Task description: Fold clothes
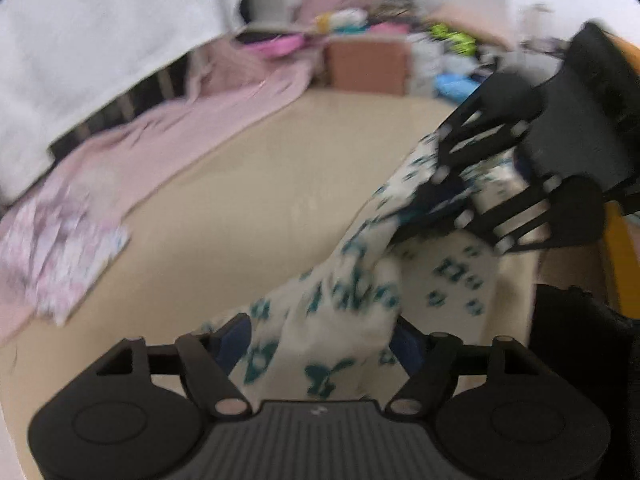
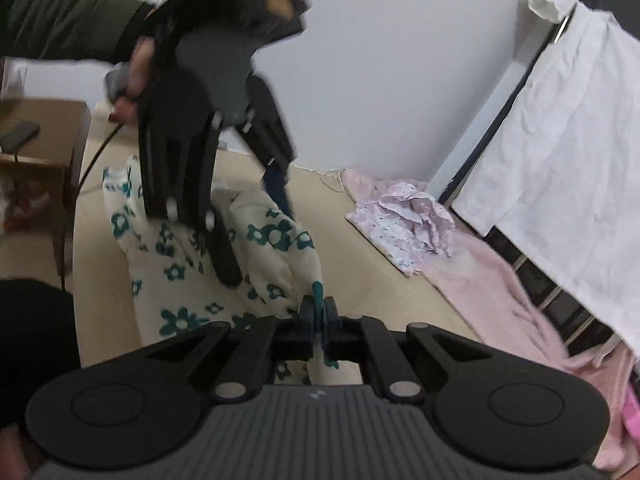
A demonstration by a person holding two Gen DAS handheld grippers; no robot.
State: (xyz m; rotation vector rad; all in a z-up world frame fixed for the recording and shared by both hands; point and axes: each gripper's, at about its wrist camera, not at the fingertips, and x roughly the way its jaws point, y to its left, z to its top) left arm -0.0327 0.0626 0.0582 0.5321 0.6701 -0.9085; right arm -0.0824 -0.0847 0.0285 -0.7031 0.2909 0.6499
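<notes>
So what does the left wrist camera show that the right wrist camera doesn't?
Only the left wrist view shows the cluttered pile and brown box at the far wall. Only the right wrist view shows the person's green sleeve and the wooden side table. Both show the floral garment, the pink blanket, the folded pink-patterned clothes and the white sheet. The right gripper pinches the garment; the left gripper straddles it with jaws apart.

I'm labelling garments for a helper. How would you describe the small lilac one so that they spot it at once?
Find the beige mattress, then the pink blanket along its edge below the hanging white sheet. The crumpled lilac-and-white printed garment lies there, unlike the cream garment with teal flowers.
</notes>
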